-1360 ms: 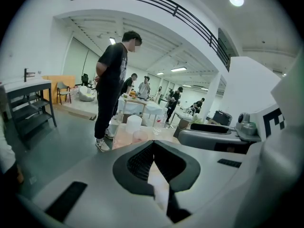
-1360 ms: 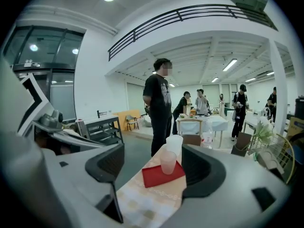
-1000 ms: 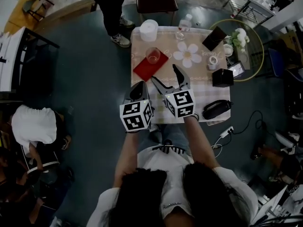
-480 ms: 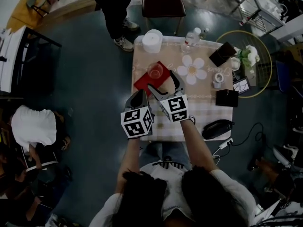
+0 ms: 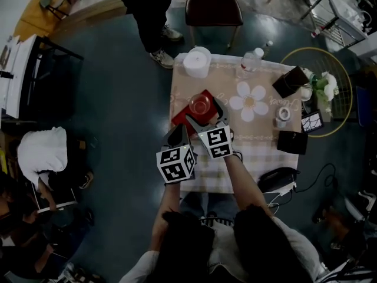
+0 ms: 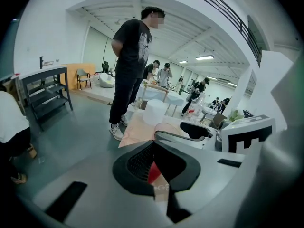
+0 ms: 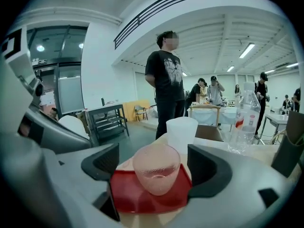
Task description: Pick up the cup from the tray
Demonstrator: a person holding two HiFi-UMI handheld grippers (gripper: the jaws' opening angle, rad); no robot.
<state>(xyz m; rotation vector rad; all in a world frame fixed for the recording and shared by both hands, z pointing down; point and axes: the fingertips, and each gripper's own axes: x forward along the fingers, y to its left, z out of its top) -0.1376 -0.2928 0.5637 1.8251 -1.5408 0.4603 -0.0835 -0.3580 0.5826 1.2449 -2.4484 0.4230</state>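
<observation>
A clear pinkish cup (image 5: 201,104) (image 7: 156,167) stands upright on a red tray (image 5: 187,115) (image 7: 137,196) at the table's near left part. My right gripper (image 5: 204,113) (image 7: 154,167) is open, and its jaws have just been opening. The cup sits in the gap between its black pads (image 7: 102,163), which do not touch it. My left gripper (image 5: 177,135) (image 6: 154,151) hangs beside it at the table's left edge, shut and empty. A sliver of the tray (image 6: 153,172) shows past its jaws.
A white paper roll (image 5: 197,62) and a water bottle (image 5: 250,59) stand at the table's far edge, behind the tray. A flower mat (image 5: 250,101), a tape roll (image 5: 283,114) and black boxes (image 5: 293,141) lie to the right. A person (image 5: 144,5) stands beyond the table.
Both grippers have moved forward and down toward the tray. The right gripper's jaws now flank the cup, where before they were short of it.
</observation>
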